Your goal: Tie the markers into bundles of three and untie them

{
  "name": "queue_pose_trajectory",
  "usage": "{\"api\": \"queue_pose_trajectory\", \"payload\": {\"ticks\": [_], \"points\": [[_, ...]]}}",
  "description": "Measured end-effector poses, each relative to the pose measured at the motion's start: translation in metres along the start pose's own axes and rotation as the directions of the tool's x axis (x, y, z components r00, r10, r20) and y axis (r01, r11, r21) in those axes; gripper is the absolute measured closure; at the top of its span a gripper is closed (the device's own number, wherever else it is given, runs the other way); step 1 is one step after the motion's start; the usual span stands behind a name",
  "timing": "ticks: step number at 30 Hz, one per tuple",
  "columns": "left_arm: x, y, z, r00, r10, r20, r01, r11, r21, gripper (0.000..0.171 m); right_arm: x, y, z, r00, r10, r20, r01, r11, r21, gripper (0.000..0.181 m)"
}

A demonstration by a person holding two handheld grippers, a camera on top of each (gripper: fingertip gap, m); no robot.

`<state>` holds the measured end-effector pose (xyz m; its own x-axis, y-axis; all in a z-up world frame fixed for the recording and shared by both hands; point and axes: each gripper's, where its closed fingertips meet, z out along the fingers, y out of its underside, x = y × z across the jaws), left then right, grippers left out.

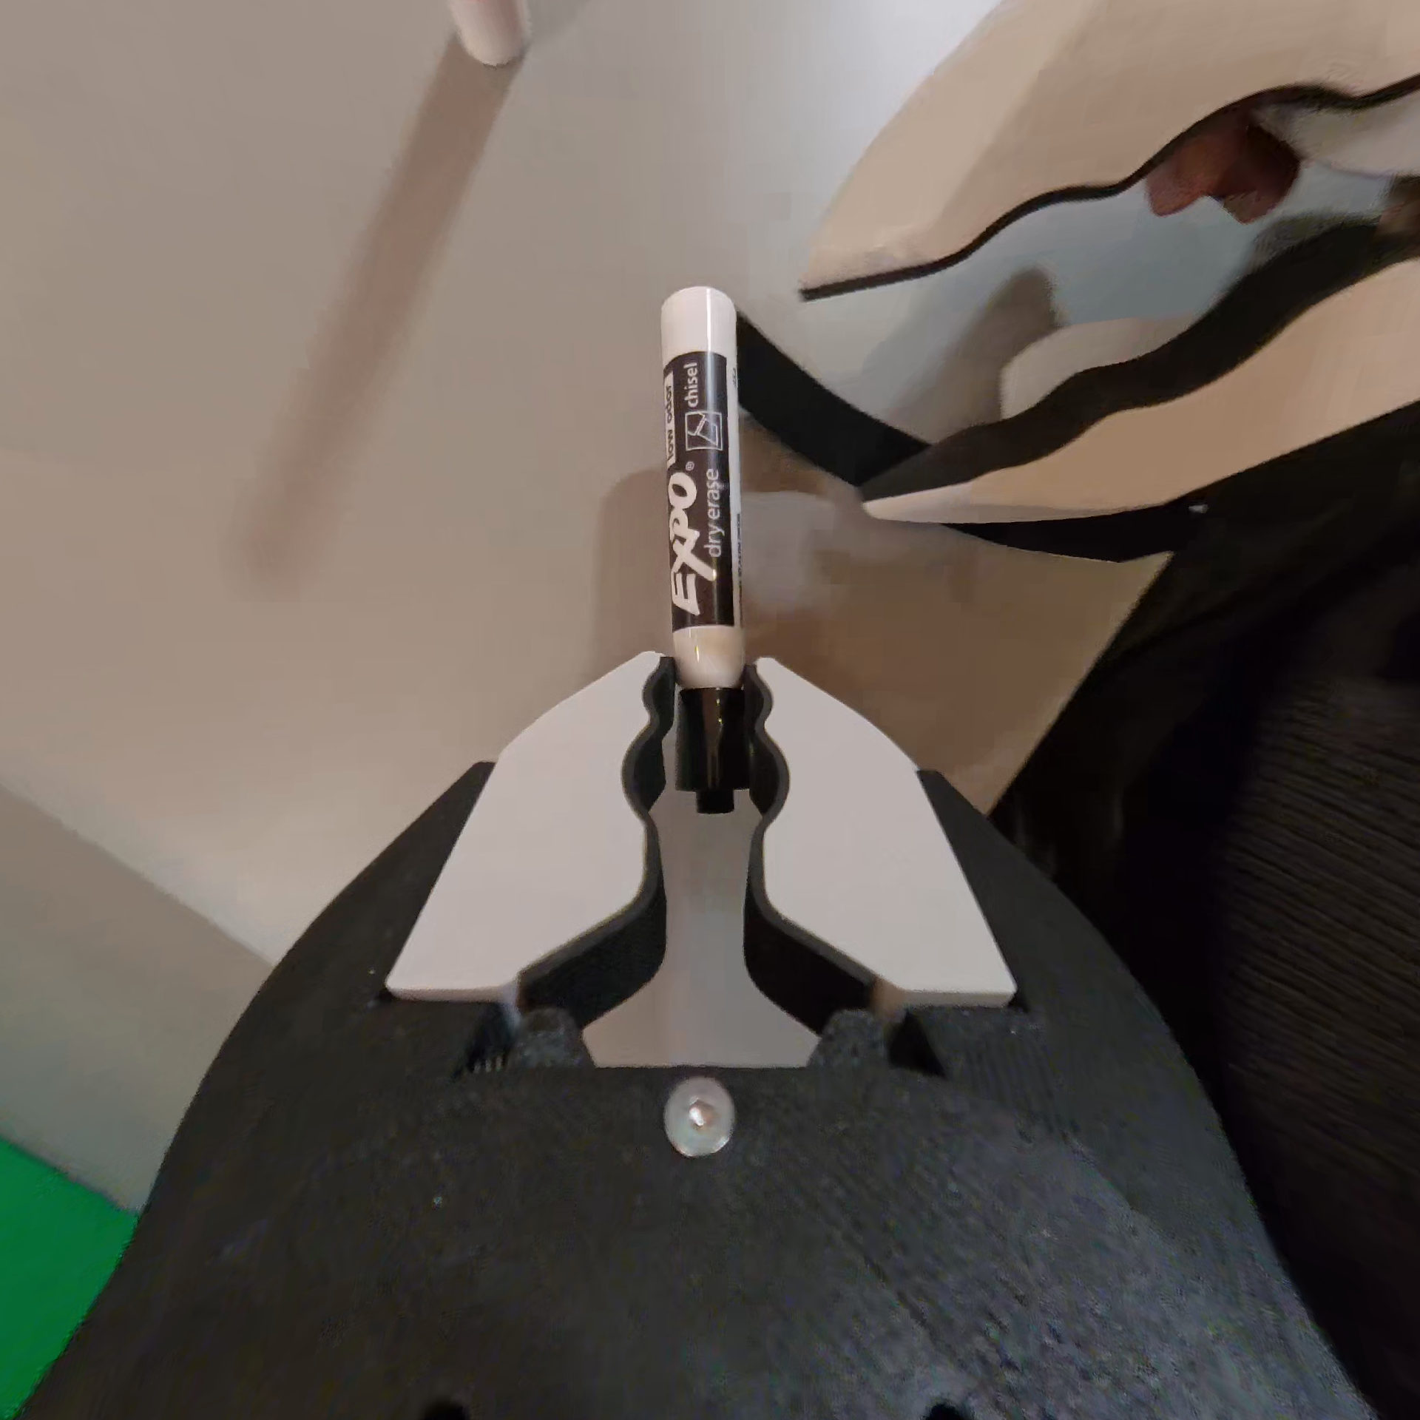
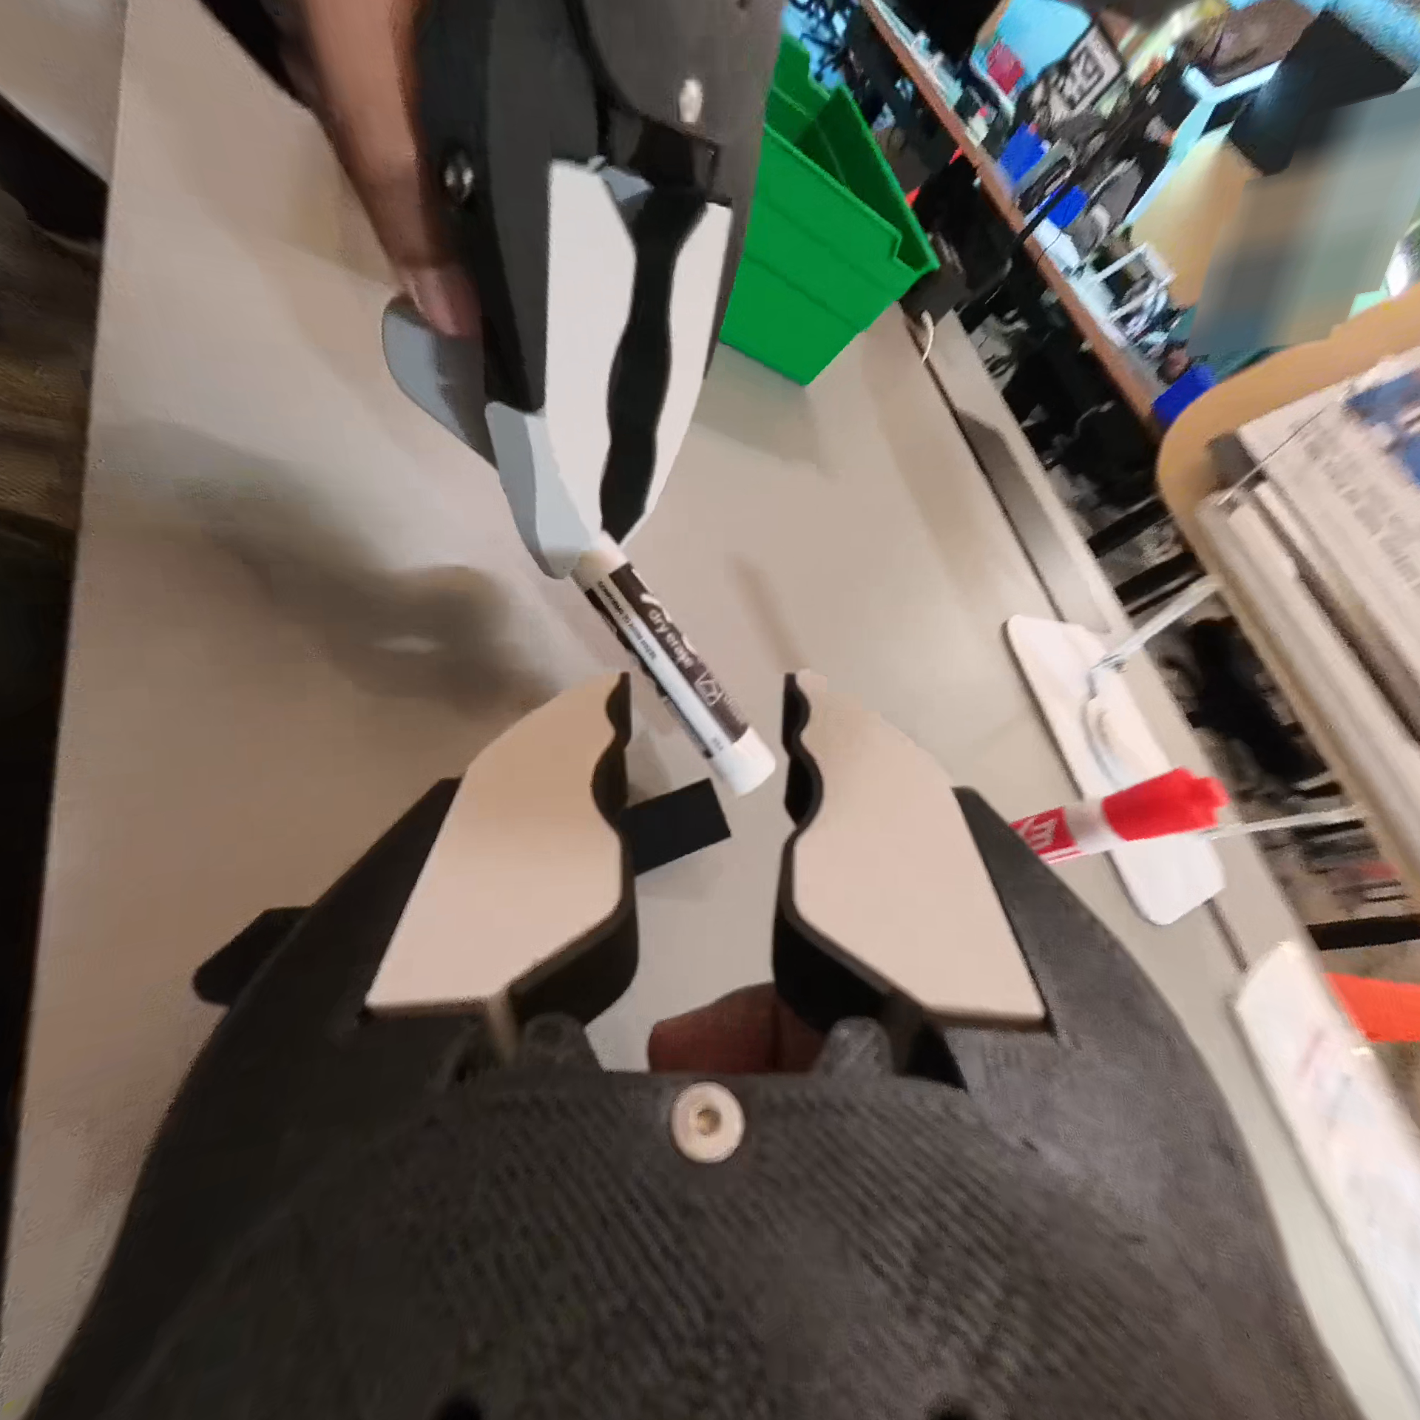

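My left gripper (image 1: 707,670) is shut on the black cap end of a black-and-white marker (image 1: 698,492), which sticks straight out past the fingertips above the pale table. In the right wrist view the left gripper (image 2: 595,555) comes from the top and holds that marker (image 2: 676,676) tilted down towards my right gripper (image 2: 711,684), which is open, with the marker's white end between its fingertips. A black strap (image 2: 676,834) shows beside its left finger. In the left wrist view the strap (image 1: 807,399) runs from behind the marker to the open right gripper (image 1: 837,392).
A red-capped marker (image 2: 1114,821) lies at the right by a white flat tray (image 2: 1152,884). Green bins (image 2: 814,253) stand at the table's far side. A hand (image 2: 399,192) grips the left gripper. A white rounded end (image 1: 484,31) shows at top left. About 6 centimetres separates my left fingertips from my right. From the right gripper's tips to the black strap (image 2: 676,834) is close to 6 centimetres. It is also in sight in the left wrist view (image 1: 774,366).
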<state>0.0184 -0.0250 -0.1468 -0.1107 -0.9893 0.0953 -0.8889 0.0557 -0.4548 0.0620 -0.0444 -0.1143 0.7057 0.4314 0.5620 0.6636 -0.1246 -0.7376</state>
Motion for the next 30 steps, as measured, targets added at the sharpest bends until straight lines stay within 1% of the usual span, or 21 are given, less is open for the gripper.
{"api": "queue_pose_trajectory", "payload": {"ticks": [3, 6, 11, 13, 16, 19, 22, 25, 28, 30], "points": [[0.015, -0.005, -0.003, 0.998, 0.03, -0.055, -0.03, 1.0, -0.001, 0.152, -0.009, -0.003, -0.002, 0.988, -0.152, -0.005, 0.151, 0.988, -0.023, 0.138], [0.024, -0.005, -0.005, 0.995, 0.067, -0.075, -0.069, 0.997, -0.021, 0.152, -0.017, -0.001, -0.003, 0.957, -0.291, -0.009, 0.289, 0.955, -0.065, 0.137], [0.046, -0.008, -0.009, 0.98, 0.119, -0.161, -0.125, 0.992, -0.025, 0.152, -0.026, 0.011, -0.001, 0.896, -0.445, 0.005, 0.44, 0.885, -0.149, 0.146], [0.047, -0.01, -0.01, 0.98, 0.135, -0.144, -0.14, 0.99, -0.022, 0.152, -0.028, 0.012, -0.001, 0.872, -0.489, 0.008, 0.483, 0.86, -0.166, 0.161], [0.045, -0.016, -0.013, 0.982, 0.145, -0.119, -0.146, 0.989, 0.003, 0.153, -0.022, 0.01, -0.003, 0.844, -0.536, -0.024, 0.521, 0.829, -0.205, 0.162], [0.039, -0.025, -0.016, 0.986, 0.146, -0.077, -0.141, 0.988, 0.067, 0.15, -0.013, 0.01, -0.005, 0.853, -0.519, -0.062, 0.495, 0.84, -0.222, 0.162], [0.033, -0.035, -0.022, 0.993, 0.102, -0.067, -0.092, 0.987, 0.134, 0.132, -0.005, 0.014, -0.007, 0.875, -0.475, -0.088, 0.447, 0.866, -0.226, 0.162], [0.026, -0.047, -0.033, 0.994, 0.036, -0.1, -0.013, 0.976, 0.219, 0.117, 0.004, 0.015, -0.011, 0.903, -0.412, -0.118, 0.383, 0.9, -0.209, 0.162], [0.014, -0.064, -0.049, 0.99, -0.048, -0.13, 0.091, 0.933, 0.347, 0.113, 0.011, 0.013, -0.013, 0.946, -0.298, -0.131, 0.276, 0.947, -0.162, 0.162], [0.003, -0.076, -0.062, 0.982, -0.111, -0.155, 0.17, 0.878, 0.448, 0.112, 0.017, 0.012, -0.015, 0.969, -0.205, -0.134, 0.19, 0.974, -0.12, 0.162]]}}
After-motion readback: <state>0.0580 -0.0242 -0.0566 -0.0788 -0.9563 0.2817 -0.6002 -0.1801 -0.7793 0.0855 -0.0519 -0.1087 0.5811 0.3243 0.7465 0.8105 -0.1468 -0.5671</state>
